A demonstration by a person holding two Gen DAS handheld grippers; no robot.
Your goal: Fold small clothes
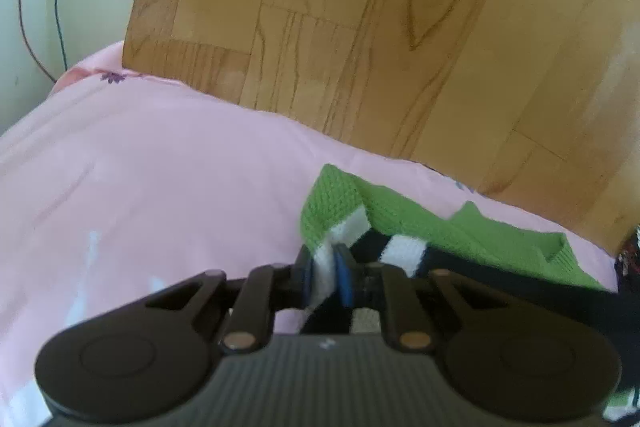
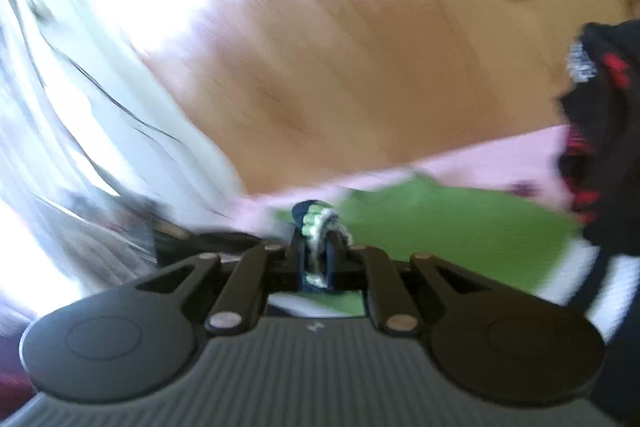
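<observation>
A small knitted garment [image 1: 436, 227], green with white and black stripes, lies crumpled on a pink bed sheet [image 1: 152, 179]. My left gripper [image 1: 326, 267] is shut on a white-striped edge of it, the cloth pinched between the blue pads. In the blurred right wrist view the same green garment [image 2: 452, 223] spreads to the right, and my right gripper [image 2: 318, 227] is shut on a bunched green and white edge of it, lifted off the sheet [image 2: 488, 159].
Wooden floor [image 1: 400, 27] lies beyond the bed's edge. A pale wall with thin cables [image 1: 40, 7] is at the left. A black cloth with red marks [image 2: 600, 131] hangs at the right of the right wrist view.
</observation>
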